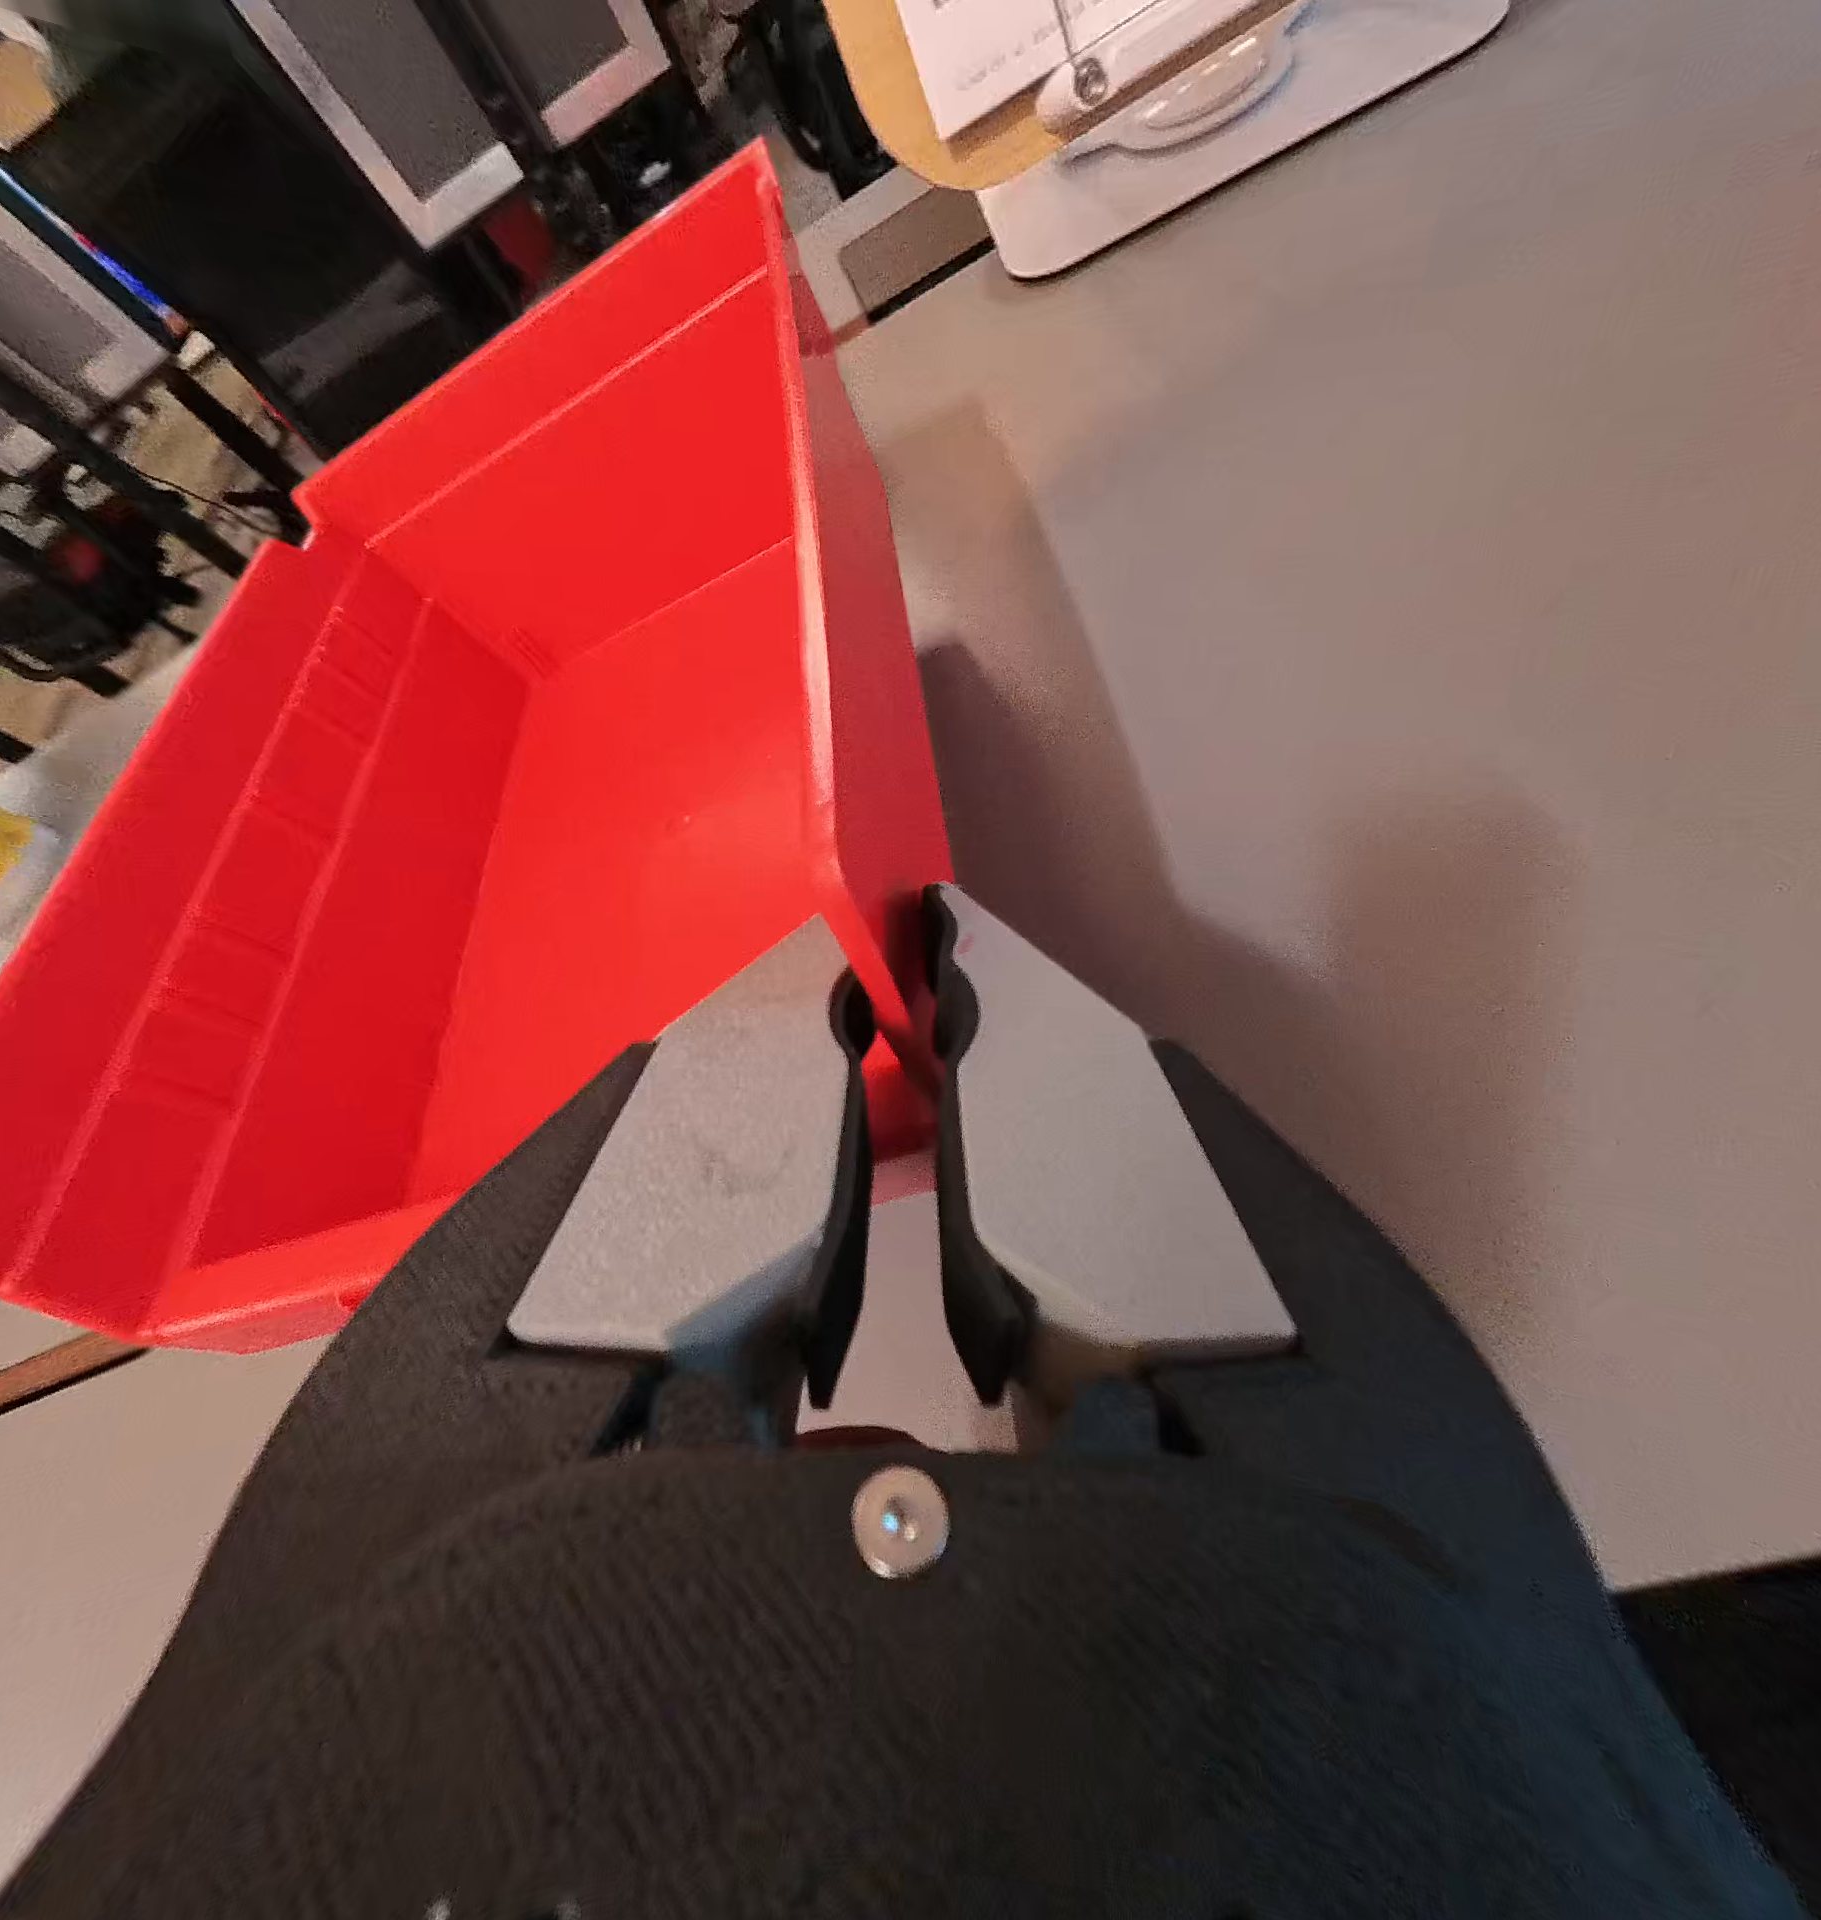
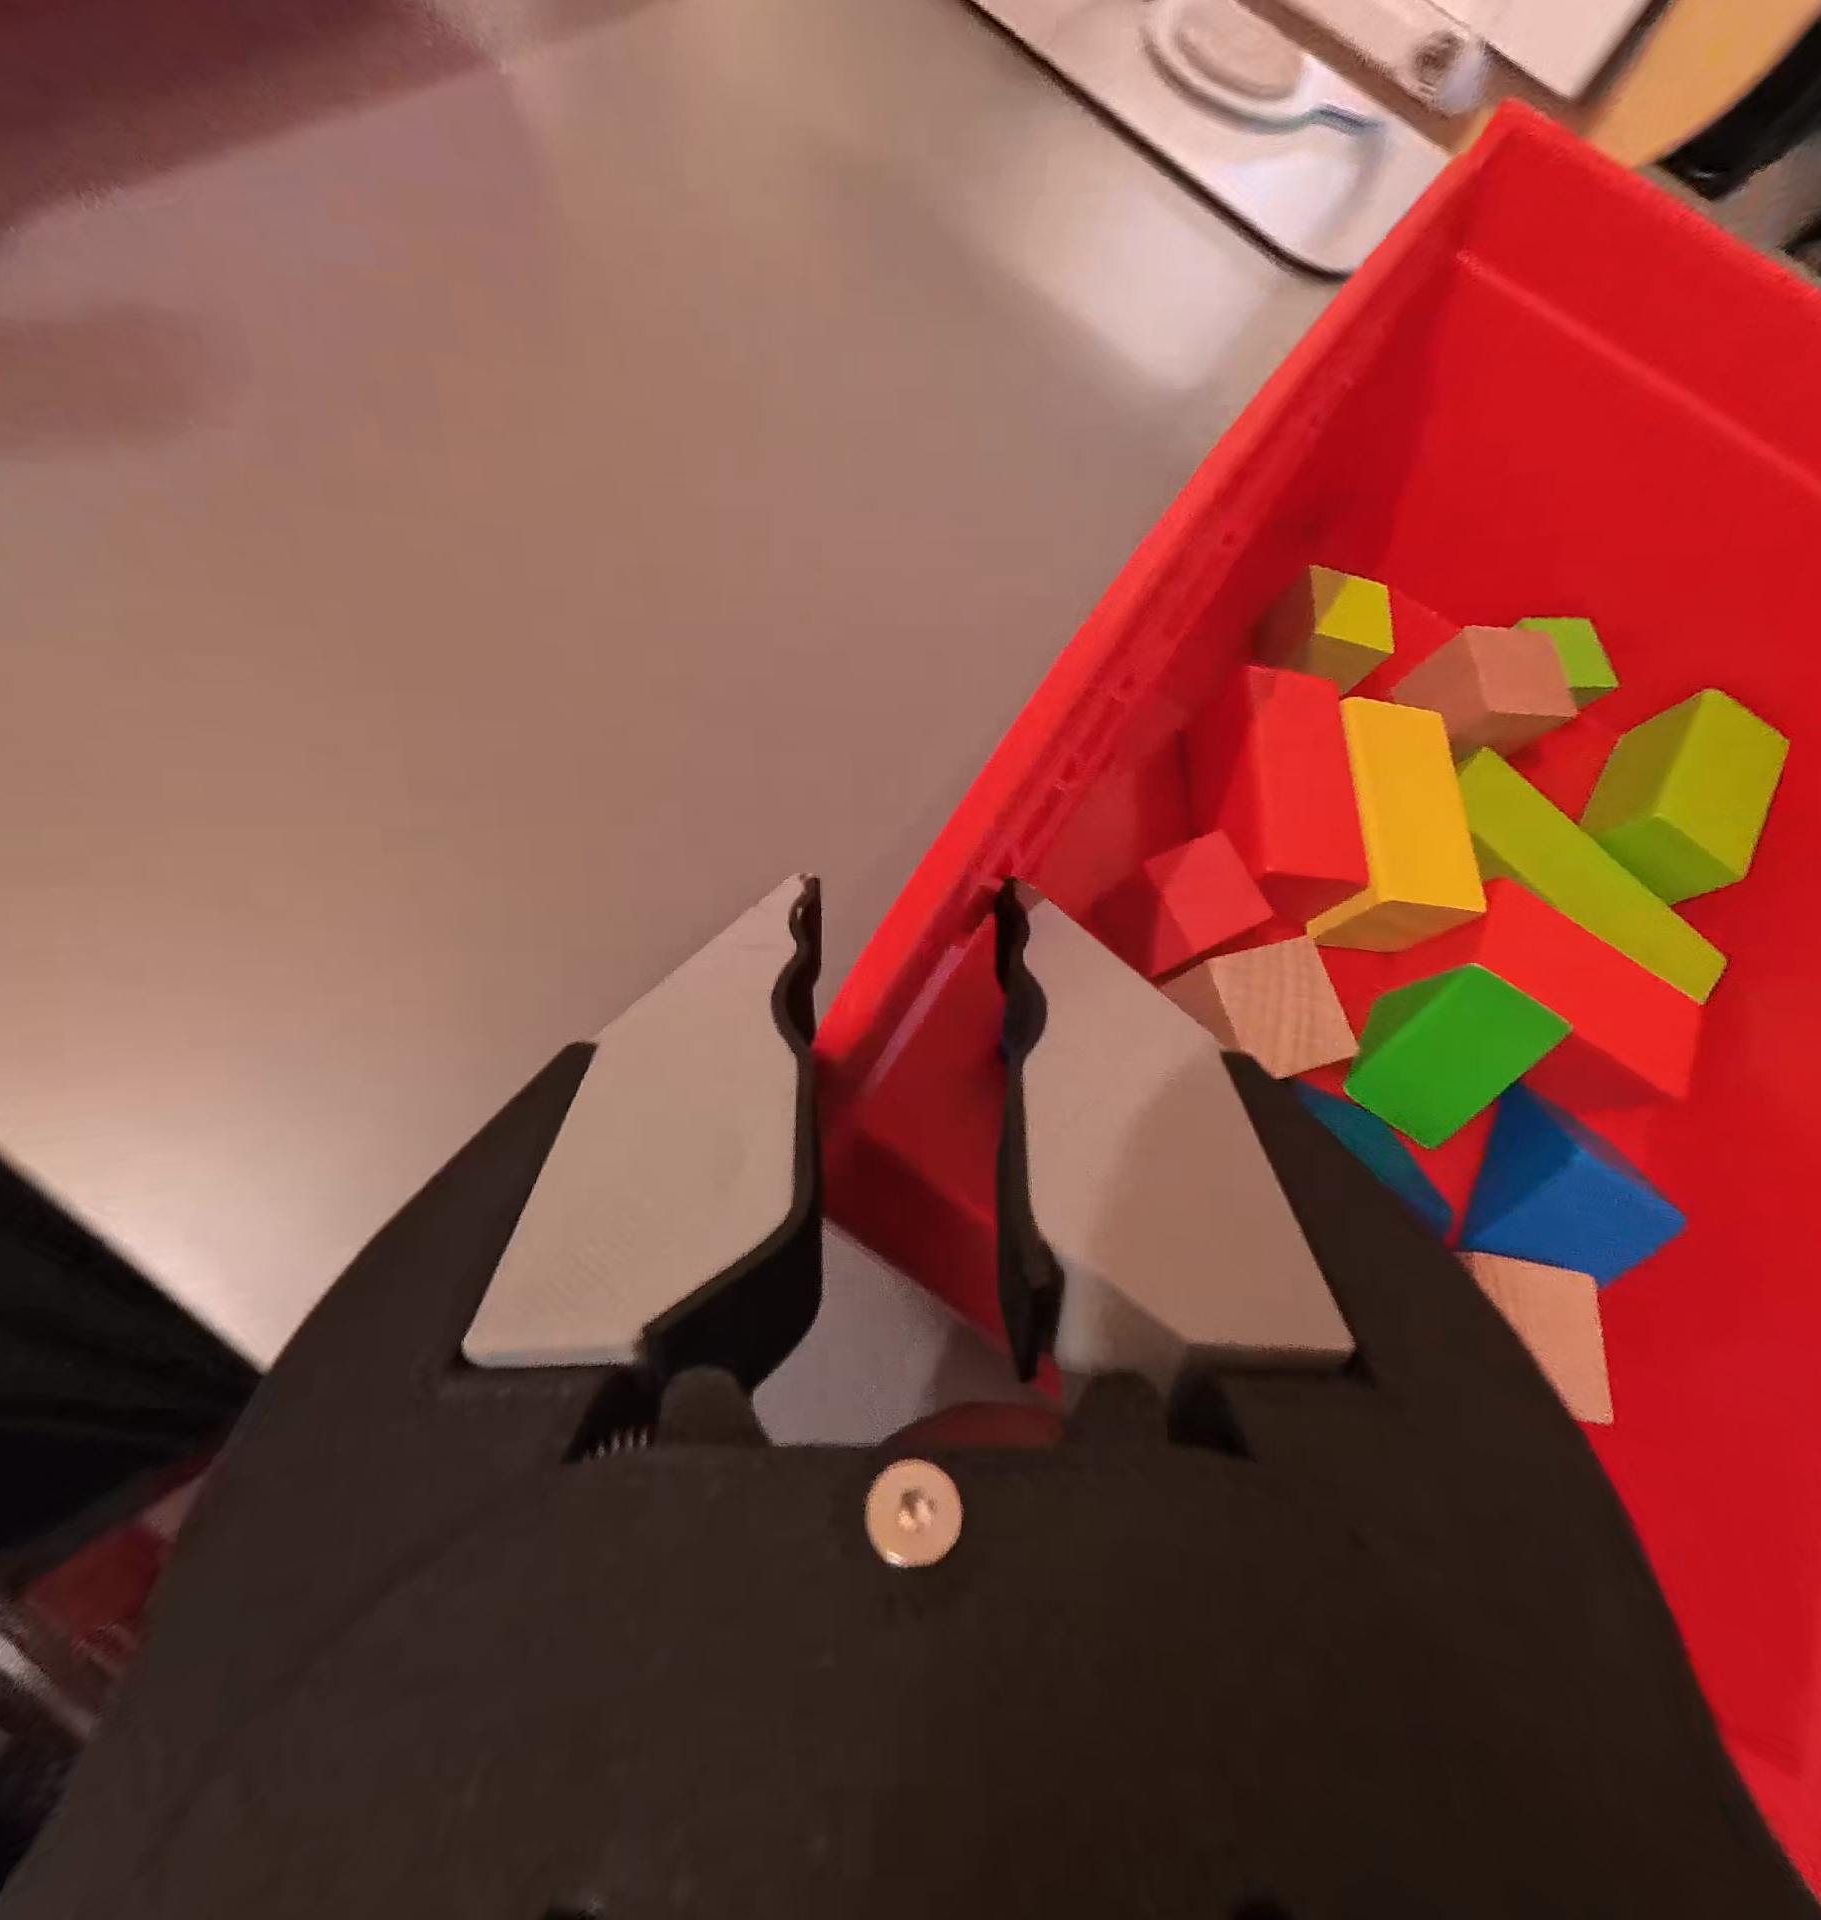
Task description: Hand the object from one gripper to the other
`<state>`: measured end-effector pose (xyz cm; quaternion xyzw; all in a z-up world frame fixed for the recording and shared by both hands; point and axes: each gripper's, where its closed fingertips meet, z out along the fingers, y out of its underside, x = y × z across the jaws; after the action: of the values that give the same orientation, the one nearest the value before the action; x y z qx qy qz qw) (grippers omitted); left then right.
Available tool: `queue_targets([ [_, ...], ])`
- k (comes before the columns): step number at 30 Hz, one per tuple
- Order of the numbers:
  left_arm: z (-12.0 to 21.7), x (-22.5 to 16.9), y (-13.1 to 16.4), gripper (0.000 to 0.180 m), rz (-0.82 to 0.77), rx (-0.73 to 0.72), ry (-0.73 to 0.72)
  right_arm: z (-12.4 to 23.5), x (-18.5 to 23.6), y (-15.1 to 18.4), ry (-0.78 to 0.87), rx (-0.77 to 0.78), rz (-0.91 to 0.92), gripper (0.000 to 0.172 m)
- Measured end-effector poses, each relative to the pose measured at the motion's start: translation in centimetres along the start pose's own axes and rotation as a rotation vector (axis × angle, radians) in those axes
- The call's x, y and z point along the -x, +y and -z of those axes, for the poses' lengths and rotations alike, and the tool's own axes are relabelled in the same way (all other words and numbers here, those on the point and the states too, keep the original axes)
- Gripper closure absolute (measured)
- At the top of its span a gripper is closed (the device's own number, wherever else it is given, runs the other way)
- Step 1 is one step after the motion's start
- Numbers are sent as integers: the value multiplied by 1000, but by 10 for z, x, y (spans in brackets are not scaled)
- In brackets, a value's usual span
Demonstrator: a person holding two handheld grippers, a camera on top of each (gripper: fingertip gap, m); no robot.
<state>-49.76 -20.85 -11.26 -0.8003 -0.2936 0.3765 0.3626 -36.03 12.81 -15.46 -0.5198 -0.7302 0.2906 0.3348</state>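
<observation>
In the left wrist view an empty red bin (image 1: pixel 625 779) with an open front fills the left half. My left gripper (image 1: pixel 895 956) is shut on the thin side wall of this bin at its near corner, one pad inside and one outside. In the right wrist view a red bin (image 2: pixel 1093 727) holds several coloured wooden blocks (image 2: pixel 1405 821). My right gripper (image 2: pixel 906 904) straddles this bin's left wall near its near corner. The left pad (image 2: pixel 797 997) lies against the outer rim and the right pad (image 2: pixel 1015 997) against the inner face. Neither view shows the other gripper.
The bins are over a grey table (image 1: pixel 1405 623), also seen in the right wrist view (image 2: pixel 470 571). A flat white device (image 1: pixel 1249 156) lies at the far edge, also in the right wrist view (image 2: pixel 1249 135). Dark shelving (image 1: pixel 262 260) stands beyond the table at the left. Left tips to right tips: about 35 centimeters.
</observation>
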Motion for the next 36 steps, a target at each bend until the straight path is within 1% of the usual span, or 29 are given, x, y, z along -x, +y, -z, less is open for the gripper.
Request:
queue_targets([
  [2, 11, 8, -5, 179, -22, -17, -27, -3, 29, -12, -35, -10, 6, 141],
  [7, 48, 24, -35, 179, 27, -152, -16, -29, 114, -55, -131, -47, 44, 139],
  [11, 82, 40, -57, 179, 48, -214, -49, -61, 195, -107, -225, -103, 72, 134],
  [13, 97, 50, -65, 179, 53, -238, -82, -84, 240, -130, -271, -108, 123, 128],
  [15, 109, 59, -72, 178, 55, -252, -119, -101, 282, -153, -322, -109, 132, 124],
  [17, 120, 65, -76, 178, 49, -260, -159, -95, 306, -177, -367, -145, 109, 130],
  [19, 129, 65, -79, 178, 30, -266, -189, -66, 310, -197, -419, -257, 82, 131],
  [20, 133, 63, -81, 178, 18, -270, -196, -47, 306, -201, -452, -311, 69, 129],
  [22, 142, 52, -87, 179, 7, -294, -187, -12, 285, -197, -513, -364, 54, 125],
  [25, 151, 17, -106, 179, -31, -350, -132, 31, 225, -181, -521, -418, 47, 125],
  [26, 152, 0, -114, 178, -59, -368, -105, 43, 199, -176, -496, -435, 51, 125],
  [29, 154, -60, -140, 178, -139, -421, 2, 75, 110, -158, -338, -477, 50, 126],
  [31, 151, -103, -157, 178, -180, -444, 84, 96, 59, -140, -274, -489, 72, 130],
  [34, 140, -166, -181, 178, -178, -462, 207, 105, -20, -102, -123, -483, 37, 134],
  [36, 124, -208, -191, 178, -183, -458, 279, 99, -60, -70, -83, -405, -26, 135],
])
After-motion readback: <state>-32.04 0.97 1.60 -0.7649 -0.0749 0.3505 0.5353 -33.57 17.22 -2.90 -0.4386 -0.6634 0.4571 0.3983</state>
